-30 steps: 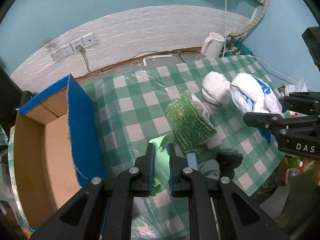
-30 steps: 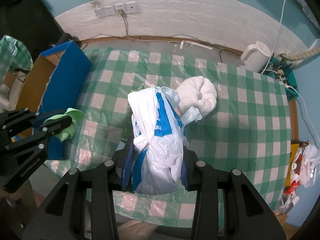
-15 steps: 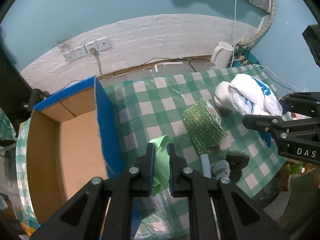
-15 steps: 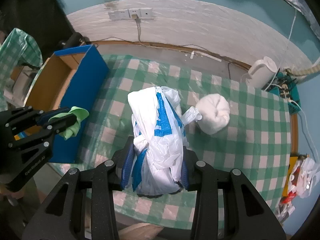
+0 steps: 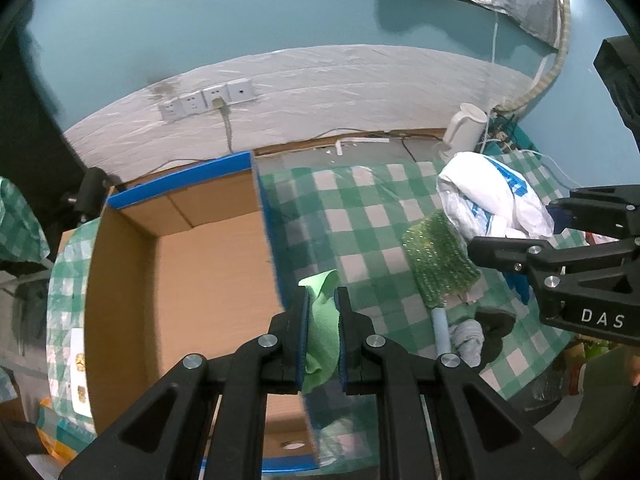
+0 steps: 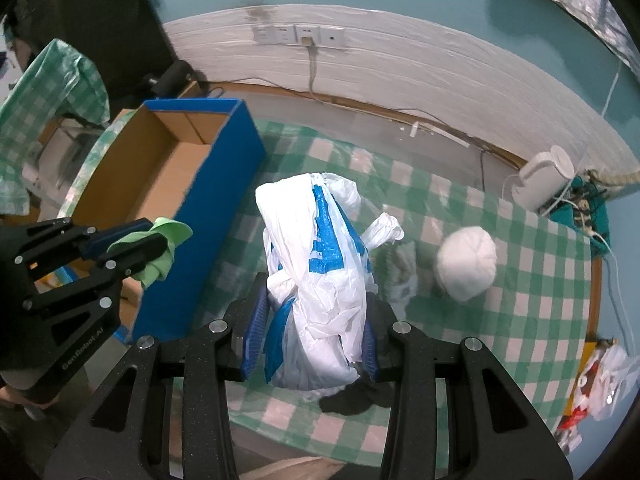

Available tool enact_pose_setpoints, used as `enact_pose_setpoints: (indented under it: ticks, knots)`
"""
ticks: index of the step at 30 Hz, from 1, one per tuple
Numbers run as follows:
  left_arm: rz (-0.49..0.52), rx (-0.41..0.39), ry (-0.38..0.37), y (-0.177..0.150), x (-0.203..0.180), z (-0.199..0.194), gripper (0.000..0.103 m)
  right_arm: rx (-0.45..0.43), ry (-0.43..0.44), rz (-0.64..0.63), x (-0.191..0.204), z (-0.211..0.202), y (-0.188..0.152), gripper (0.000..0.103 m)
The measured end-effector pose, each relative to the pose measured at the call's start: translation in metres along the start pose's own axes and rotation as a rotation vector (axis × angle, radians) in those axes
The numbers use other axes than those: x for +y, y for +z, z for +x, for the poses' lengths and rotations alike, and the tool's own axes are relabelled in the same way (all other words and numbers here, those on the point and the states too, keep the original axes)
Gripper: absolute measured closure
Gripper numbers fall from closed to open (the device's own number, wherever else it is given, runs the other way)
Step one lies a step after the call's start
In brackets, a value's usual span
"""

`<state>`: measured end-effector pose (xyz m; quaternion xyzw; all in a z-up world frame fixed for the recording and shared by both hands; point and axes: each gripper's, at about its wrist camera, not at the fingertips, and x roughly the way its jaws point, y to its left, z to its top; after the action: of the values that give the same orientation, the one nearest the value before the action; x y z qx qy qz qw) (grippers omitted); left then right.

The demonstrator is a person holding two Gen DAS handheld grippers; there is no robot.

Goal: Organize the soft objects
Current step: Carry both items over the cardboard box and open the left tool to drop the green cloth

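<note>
My left gripper (image 5: 322, 300) is shut on a light green cloth (image 5: 322, 320) and holds it in the air above the right wall of an open cardboard box with blue outer sides (image 5: 200, 264). The box looks empty inside. My right gripper (image 6: 316, 320) is shut on a white and blue plastic bag (image 6: 316, 264), held above the green checked tablecloth (image 6: 520, 280). The cloth also shows in the right wrist view (image 6: 160, 240). A green sparkly knitted piece (image 5: 438, 264), a rolled white towel (image 6: 466, 264), a grey sock (image 5: 466, 336) and a dark sock (image 5: 494, 322) lie on the table.
A white kettle (image 5: 466, 130) and tangled cables stand at the table's back right corner. Wall sockets (image 5: 208, 98) with a plugged cord sit on the white wall strip. Coloured packets (image 6: 596, 384) lie past the table's right edge.
Both grippers have moved left, toward the box, each still holding its load. The box's open inside has come into the left wrist view; the white towel has shifted right in the right wrist view.
</note>
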<state>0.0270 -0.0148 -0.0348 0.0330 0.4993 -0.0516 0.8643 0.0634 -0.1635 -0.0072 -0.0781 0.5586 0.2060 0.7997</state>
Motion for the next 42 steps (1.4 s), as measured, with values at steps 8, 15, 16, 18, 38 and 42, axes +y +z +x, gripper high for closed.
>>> enact_pose_setpoints:
  ticks: [8, 15, 16, 18, 38, 42]
  knots:
    - [-0.047, -0.015, 0.041, -0.005, 0.033, -0.006, 0.091, -0.002, 0.019, -0.054, 0.037, 0.004, 0.018, 0.064]
    - [-0.098, -0.004, 0.071, -0.015, 0.065, -0.007, 0.091, 0.005, 0.029, -0.096, 0.067, 0.011, 0.029, 0.064]
    - [-0.109, -0.003, 0.073, -0.016, 0.07, -0.008, 0.091, 0.008, 0.031, -0.101, 0.07, 0.012, 0.03, 0.064]
    - [-0.122, 0.0, 0.082, -0.018, 0.078, -0.008, 0.091, 0.013, 0.035, -0.113, 0.079, 0.016, 0.033, 0.064]
    - [-0.225, 0.057, 0.152, -0.041, 0.141, 0.004, 0.091, 0.09, 0.084, -0.188, 0.148, 0.066, 0.055, 0.064]
    - [-0.239, 0.064, 0.159, -0.043, 0.149, 0.006, 0.091, 0.105, 0.108, -0.19, 0.157, 0.073, 0.058, 0.064]
